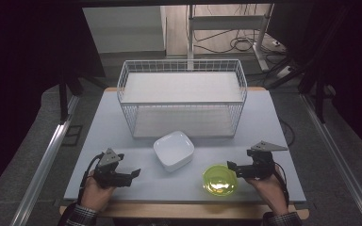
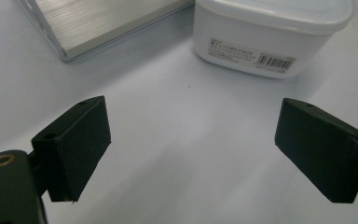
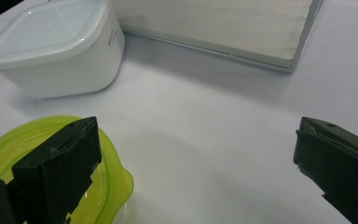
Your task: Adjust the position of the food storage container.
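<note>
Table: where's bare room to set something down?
Free: the table strip left of the wire basket, the strip to its right, and the front between the left gripper and green bowl. Crowded: centre, around the white dish.

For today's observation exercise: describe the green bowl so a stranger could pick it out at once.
Start at the wire basket at the table's far side. Come toward the near edge, past the white square dish. Just right of it sits the green bowl: round, translucent lime, the only coloured thing.
</note>
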{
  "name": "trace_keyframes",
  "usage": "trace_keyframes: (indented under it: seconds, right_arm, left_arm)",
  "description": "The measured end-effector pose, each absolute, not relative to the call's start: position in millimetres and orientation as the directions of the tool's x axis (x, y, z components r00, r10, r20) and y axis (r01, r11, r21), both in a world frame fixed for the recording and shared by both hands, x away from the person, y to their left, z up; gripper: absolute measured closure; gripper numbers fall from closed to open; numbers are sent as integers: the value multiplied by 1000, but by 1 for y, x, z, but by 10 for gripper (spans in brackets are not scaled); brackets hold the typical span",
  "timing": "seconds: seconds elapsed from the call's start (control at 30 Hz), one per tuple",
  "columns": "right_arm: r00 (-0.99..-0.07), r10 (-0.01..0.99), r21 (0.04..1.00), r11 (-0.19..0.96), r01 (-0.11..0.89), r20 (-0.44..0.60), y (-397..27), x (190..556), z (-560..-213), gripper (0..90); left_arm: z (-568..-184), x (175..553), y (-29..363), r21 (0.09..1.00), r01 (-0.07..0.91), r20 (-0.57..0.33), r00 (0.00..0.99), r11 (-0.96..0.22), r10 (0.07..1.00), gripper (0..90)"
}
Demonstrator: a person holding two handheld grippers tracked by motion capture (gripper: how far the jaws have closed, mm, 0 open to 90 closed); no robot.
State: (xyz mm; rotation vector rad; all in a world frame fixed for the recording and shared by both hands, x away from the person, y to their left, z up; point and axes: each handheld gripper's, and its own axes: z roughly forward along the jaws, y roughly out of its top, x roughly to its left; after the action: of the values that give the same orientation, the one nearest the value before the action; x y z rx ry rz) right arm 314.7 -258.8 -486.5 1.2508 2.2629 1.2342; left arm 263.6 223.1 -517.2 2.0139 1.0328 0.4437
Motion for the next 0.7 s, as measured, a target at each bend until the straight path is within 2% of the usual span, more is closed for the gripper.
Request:
trace_keyframes:
  seconds: [0.1, 0.43, 0.7]
  right_arm:
    - [-589, 796, 785, 276, 555, 136, -257, 313, -484, 49]
    - [-647, 760, 802, 351, 484, 58, -241, 298, -466, 364]
    - [-747, 664, 791, 438, 427, 36, -219, 283, -457, 764]
  left_arm:
    - [-516, 262, 222, 783, 516, -41, 600, -347, 799, 69]
    - [-517, 264, 224, 779, 530, -53, 587, -334, 808, 37]
    - [-519, 264, 221, 772, 526, -29, 592, -358, 805, 36]
